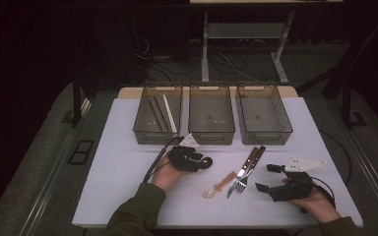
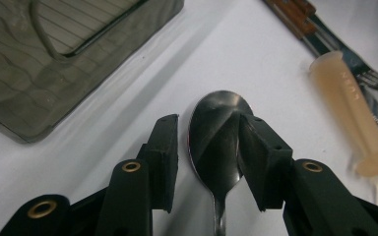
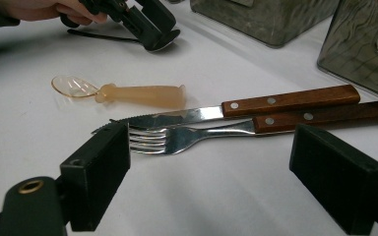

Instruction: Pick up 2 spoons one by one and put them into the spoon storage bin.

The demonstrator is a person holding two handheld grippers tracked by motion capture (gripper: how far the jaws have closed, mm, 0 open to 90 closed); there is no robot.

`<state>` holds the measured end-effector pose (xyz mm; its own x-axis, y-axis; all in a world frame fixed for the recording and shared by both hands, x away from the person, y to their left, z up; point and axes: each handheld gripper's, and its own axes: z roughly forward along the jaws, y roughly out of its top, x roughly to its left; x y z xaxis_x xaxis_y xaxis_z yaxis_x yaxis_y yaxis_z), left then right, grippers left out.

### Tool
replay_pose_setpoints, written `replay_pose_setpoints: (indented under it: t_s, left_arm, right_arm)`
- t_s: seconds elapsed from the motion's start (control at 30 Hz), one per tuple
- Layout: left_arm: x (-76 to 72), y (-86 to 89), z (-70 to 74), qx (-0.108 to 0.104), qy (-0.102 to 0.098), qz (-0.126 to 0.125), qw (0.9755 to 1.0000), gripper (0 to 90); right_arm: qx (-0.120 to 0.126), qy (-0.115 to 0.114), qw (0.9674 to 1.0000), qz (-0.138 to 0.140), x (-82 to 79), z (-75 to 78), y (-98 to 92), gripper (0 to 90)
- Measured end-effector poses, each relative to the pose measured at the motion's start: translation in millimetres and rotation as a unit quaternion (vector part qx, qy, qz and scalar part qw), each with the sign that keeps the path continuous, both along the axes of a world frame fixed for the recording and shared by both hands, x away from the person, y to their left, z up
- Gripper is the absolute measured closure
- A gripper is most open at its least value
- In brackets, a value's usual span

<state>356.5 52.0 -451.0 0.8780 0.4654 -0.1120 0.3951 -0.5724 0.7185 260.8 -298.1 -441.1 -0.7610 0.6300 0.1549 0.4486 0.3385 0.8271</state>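
A metal spoon lies on the white table, its bowl between the jaws of my left gripper. The left pad stands a little off the bowl's edge, so the gripper is open. In the high view my left gripper sits just in front of the middle bin. My right gripper is open wide at the table's right front, nothing between its jaws. Ahead of my right gripper lie a wood-handled fork and knife side by side, with a translucent amber plastic spoon beyond them.
Three smoky translucent bins stand in a row at the back: the left bin holds a few long sticks, then the middle bin and the right bin. Dark floor, cables and a desk frame lie beyond the table.
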Motion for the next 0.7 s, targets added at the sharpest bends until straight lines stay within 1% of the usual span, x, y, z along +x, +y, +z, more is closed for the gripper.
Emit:
replay_pose_setpoints:
  t_s: [0.13,0.4,0.5,0.57,0.63,0.7]
  left_arm:
    - [-0.7,-0.6,0.4,0.004,-0.003,-0.001,1.0,58.8]
    - [-5.5,-5.7,1.5,0.018,-0.013,-0.016,0.9996,57.7]
    - [-6.8,-8.1,2.4,0.026,-0.016,-0.023,0.9993,59.1]
    - [-7.8,-9.6,2.8,0.029,-0.017,-0.029,0.999,62.1]
    - [-8.4,-10.8,3.5,0.035,-0.02,-0.033,0.9986,62.6]
    - [-8.7,-11.3,3.8,0.037,-0.02,-0.035,0.9985,63.0]
  right_arm:
    - [-0.001,0.0,1.0,0.0,0.2,0.0,-0.3,15.4]
    - [-0.004,-0.001,1.0,0.0,0.0,-0.2,0.1,15.4]
    - [-0.004,-0.001,1.0,-0.001,0.0,-0.1,-0.1,15.4]
    - [-0.004,-0.001,1.0,0.0,0.0,-0.2,0.0,15.4]
    - [-0.004,-0.001,1.0,0.0,0.0,-0.3,0.1,15.4]
    - [-0.004,-0.001,1.0,0.0,-0.1,-0.2,0.1,15.4]
